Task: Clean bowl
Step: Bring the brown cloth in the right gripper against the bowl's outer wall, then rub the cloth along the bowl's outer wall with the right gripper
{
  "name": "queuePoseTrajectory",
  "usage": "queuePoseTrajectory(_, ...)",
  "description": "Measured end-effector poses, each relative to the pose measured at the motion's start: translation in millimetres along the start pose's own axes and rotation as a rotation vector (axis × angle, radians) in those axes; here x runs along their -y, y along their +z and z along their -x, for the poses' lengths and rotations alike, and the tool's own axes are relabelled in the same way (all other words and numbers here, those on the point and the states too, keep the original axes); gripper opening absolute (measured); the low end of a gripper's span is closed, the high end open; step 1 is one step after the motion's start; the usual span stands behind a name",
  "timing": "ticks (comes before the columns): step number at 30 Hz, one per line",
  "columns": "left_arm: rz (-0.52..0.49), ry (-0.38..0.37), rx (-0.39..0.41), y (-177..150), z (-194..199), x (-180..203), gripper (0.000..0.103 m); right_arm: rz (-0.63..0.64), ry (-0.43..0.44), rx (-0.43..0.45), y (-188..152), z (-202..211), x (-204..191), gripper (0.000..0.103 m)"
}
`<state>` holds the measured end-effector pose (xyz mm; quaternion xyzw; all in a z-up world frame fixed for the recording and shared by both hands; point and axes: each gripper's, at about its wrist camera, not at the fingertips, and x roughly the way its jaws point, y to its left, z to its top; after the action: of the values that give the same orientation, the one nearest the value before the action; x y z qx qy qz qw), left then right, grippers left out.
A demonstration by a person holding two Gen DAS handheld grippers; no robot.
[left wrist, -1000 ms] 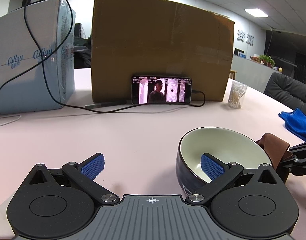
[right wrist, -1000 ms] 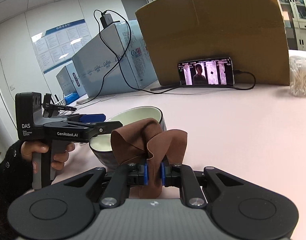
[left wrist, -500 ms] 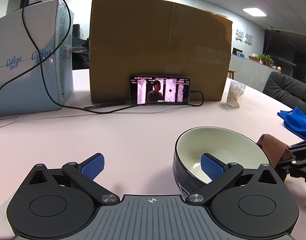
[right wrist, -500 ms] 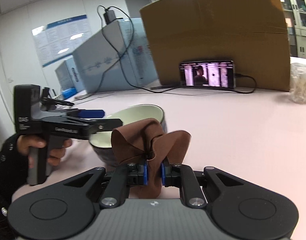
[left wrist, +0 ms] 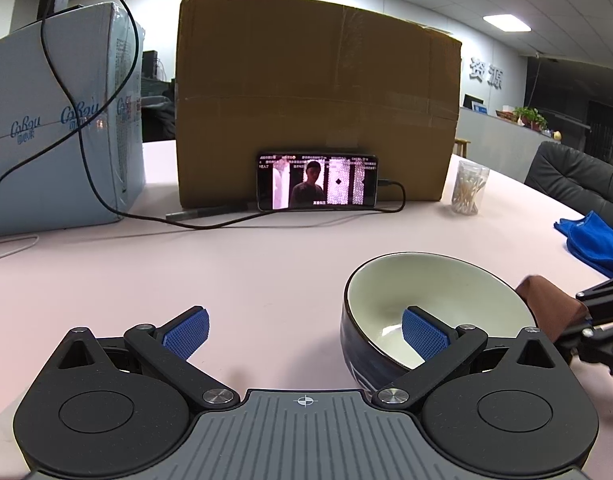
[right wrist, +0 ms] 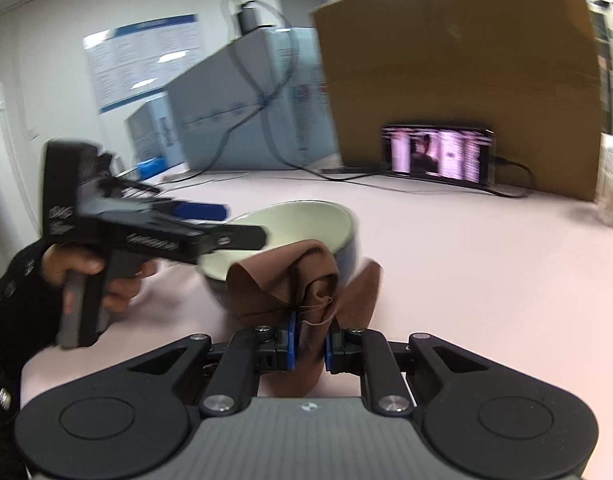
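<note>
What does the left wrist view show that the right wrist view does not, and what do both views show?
Only the left wrist view shows the blue cloth and the open left gripper with one finger inside the bowl.

Only the right wrist view shows the hand holding the left gripper, the wall poster, and the right gripper shut on the brown cloth.

Both show the bowl, the brown cloth, the phone, the cardboard box and the pale blue box.
</note>
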<state>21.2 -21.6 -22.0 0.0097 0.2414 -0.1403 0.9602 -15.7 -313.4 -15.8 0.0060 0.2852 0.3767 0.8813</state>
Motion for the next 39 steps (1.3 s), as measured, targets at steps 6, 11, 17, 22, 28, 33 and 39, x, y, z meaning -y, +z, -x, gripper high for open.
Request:
queuePoseTrajectory(6,0.0,-0.001,-0.006,0.0,-1.3,0.2,0.103,0.052,0.031,-0.006,-0.9,-1.0,-7.6,0.017)
queuePoseTrajectory(11,-0.004,-0.004,-0.006,0.0,-1.3,0.6,0.103,0.051,0.027,-0.007,-1.0,-1.3,-7.7,0.018)
queuePoseTrajectory(17,-0.011,-0.009,-0.003,-0.1,-0.7,2.0,0.103,0.014,0.005,-0.01,-0.3,-2.6,-2.4,0.015)
queuePoseTrajectory(22,-0.018,-0.014,-0.004,-0.2,-0.9,2.9,0.103,0.004,0.002,-0.013,-0.2,-3.2,-0.8,0.014)
queuePoseTrajectory(28,-0.019,-0.015,-0.006,0.1,-1.3,2.6,0.103,0.042,0.033,-0.016,-0.5,-2.8,-7.1,0.014)
queuePoseTrajectory(33,-0.02,-0.017,-0.006,0.2,-1.2,2.4,0.103,0.046,0.038,-0.018,-0.6,-2.2,-8.2,0.014)
queuePoseTrajectory(39,-0.023,-0.018,-0.006,0.1,-1.0,3.3,0.103,0.054,0.047,-0.022,-0.3,-3.1,-9.9,0.014)
